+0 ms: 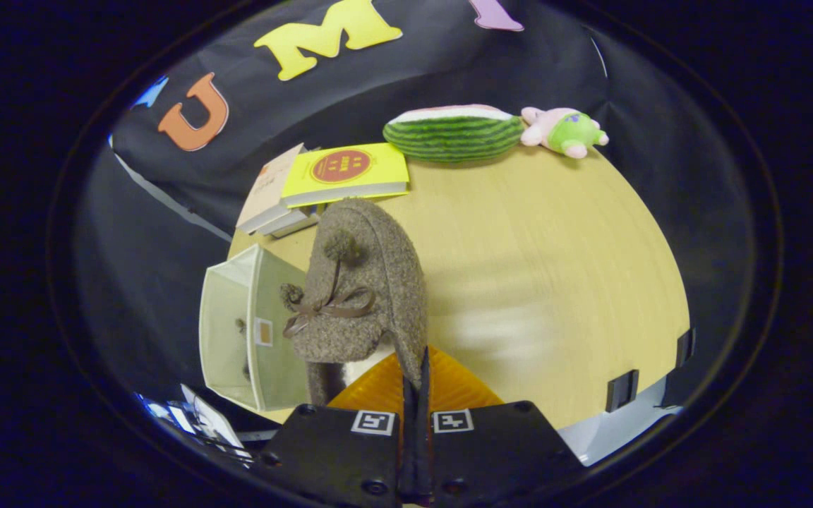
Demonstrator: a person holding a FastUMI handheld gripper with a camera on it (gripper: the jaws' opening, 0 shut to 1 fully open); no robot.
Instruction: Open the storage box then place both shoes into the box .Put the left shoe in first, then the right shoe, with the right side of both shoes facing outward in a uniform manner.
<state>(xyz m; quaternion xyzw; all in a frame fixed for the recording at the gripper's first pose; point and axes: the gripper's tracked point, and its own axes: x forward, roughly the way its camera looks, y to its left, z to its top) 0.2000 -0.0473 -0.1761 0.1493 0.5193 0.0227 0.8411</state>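
A brown woolly shoe with a ribbon bow and pompoms hangs lifted above the table, toe pointing away from me. My gripper is shut on the shoe's heel rim, the two fingers pressed together on the fabric. To the left of the shoe stands the pale green storage box, its opening facing left, with small dark things inside that I cannot make out. An orange part of the gripper shows just behind the fingers.
At the far side of the wooden table lie a yellow book on other books, a watermelon plush and a pink and green plush. Black clips sit on the table's near right edge.
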